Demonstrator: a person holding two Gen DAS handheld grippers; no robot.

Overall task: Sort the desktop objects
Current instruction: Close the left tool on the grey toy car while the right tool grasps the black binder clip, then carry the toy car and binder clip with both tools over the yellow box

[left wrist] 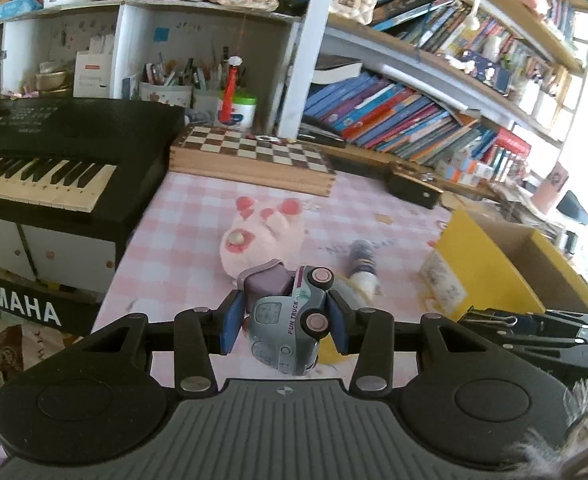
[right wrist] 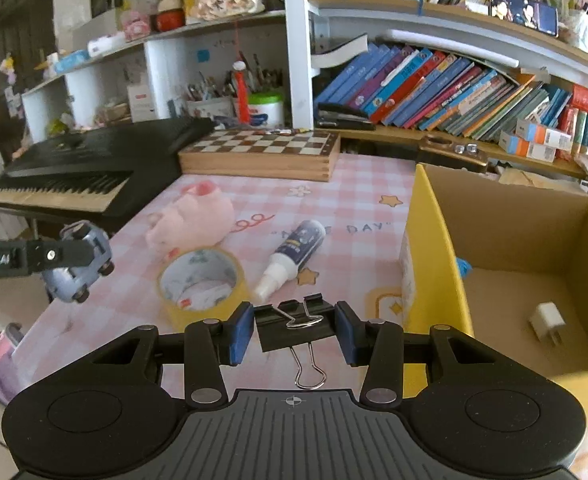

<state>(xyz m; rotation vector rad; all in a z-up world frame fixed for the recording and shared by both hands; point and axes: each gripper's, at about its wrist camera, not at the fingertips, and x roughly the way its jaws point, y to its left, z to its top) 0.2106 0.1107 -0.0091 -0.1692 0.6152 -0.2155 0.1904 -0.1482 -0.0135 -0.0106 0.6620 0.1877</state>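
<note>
My left gripper [left wrist: 284,322] is shut on a grey-blue toy truck [left wrist: 290,328], held above the pink checked tablecloth; the truck also shows in the right wrist view [right wrist: 80,262]. My right gripper [right wrist: 294,330] is shut on a black binder clip [right wrist: 295,326], held just left of the yellow cardboard box [right wrist: 433,248]. The clip and right gripper show in the left wrist view [left wrist: 489,316]. On the table lie a pink plush toy [right wrist: 192,218], a yellow tape roll [right wrist: 202,284] and a white spray bottle [right wrist: 294,256]. A white charger [right wrist: 547,324] lies inside the box.
A black keyboard [right wrist: 74,184] stands on the left. A wooden chessboard box [right wrist: 262,156] sits at the back of the table. Shelves with books [right wrist: 433,88] and pen cups [right wrist: 214,104] rise behind. A black stapler [right wrist: 341,116] rests on the shelf.
</note>
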